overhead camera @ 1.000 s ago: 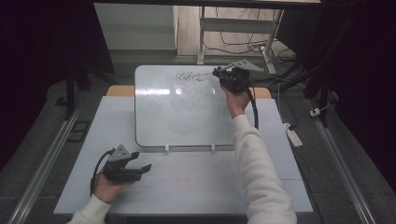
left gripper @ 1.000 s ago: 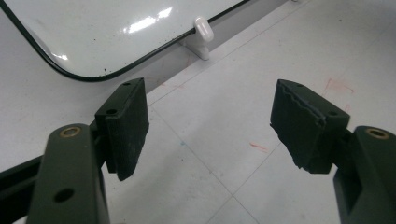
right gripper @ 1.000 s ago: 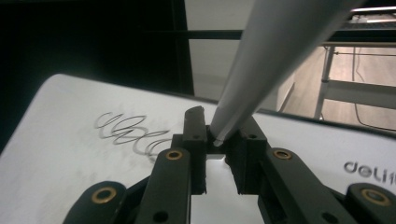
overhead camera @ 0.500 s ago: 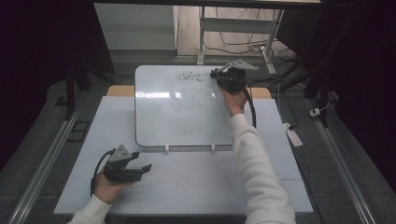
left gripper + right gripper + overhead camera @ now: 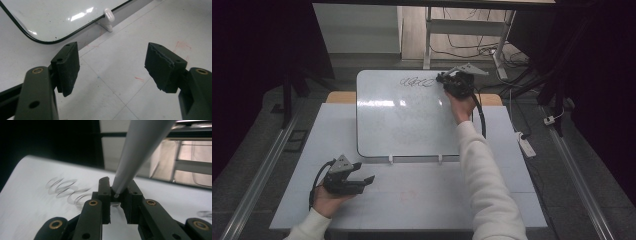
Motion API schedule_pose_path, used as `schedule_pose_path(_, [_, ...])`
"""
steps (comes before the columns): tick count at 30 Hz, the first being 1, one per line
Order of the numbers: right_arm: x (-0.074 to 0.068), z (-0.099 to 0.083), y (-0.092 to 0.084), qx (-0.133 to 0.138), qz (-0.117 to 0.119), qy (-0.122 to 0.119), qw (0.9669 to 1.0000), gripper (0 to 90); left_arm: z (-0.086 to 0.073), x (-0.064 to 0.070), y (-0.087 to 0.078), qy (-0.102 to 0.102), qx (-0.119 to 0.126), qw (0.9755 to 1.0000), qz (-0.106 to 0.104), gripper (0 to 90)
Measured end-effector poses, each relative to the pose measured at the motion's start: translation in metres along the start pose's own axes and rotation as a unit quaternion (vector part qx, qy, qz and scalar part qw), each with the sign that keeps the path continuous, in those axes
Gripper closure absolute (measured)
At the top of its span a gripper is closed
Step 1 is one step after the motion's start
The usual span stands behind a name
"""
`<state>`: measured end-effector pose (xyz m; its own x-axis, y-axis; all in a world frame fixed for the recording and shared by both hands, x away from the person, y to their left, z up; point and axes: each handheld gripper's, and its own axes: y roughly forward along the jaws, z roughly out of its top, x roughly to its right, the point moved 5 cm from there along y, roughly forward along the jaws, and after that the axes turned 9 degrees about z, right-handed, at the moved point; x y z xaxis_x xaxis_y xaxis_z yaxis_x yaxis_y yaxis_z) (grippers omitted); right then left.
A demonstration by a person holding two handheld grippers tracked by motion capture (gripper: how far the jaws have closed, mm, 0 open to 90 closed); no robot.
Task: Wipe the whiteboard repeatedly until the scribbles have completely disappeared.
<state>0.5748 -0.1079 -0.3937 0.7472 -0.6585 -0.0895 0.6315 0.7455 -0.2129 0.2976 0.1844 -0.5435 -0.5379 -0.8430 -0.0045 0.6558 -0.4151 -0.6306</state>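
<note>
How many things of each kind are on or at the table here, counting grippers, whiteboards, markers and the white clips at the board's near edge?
Grippers: 2, the left gripper and the right gripper
Whiteboards: 1, the whiteboard
Markers: 1, the grey marker in the right gripper
White clips: 2, clip and clip
Total: 6

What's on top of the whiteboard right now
Black looped scribbles run along the far edge of the whiteboard. The right gripper sits beside them, shut on a grey marker. Its tip is hidden between the jaws. The remaining surface looks bare.
</note>
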Motion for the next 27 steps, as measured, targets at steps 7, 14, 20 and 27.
schedule_pose_path(7, [-0.001,0.003,0.002,-0.008,-0.003,-0.017,0.9998,77.4,0.0,0.001,-0.001,0.0,0.001,1.0,0.0,29.1])
schedule_pose_path(14, [-0.023,-0.013,0.009,-0.031,0.039,-0.028,0.9984,77.4,0.0,0.0,0.0,-0.001,0.003,1.0,-0.003,29.2])
schedule_pose_path(20, [-0.003,0.001,0.002,0.009,-0.008,0.002,0.9999,77.5,0.001,0.002,-0.001,0.001,0.005,1.0,-0.002,29.2])
schedule_pose_path(27, [-0.027,-0.008,0.016,-0.029,0.037,-0.04,0.9981,77.5,0.0,0.001,-0.001,0.0,0.004,1.0,-0.003,29.2])
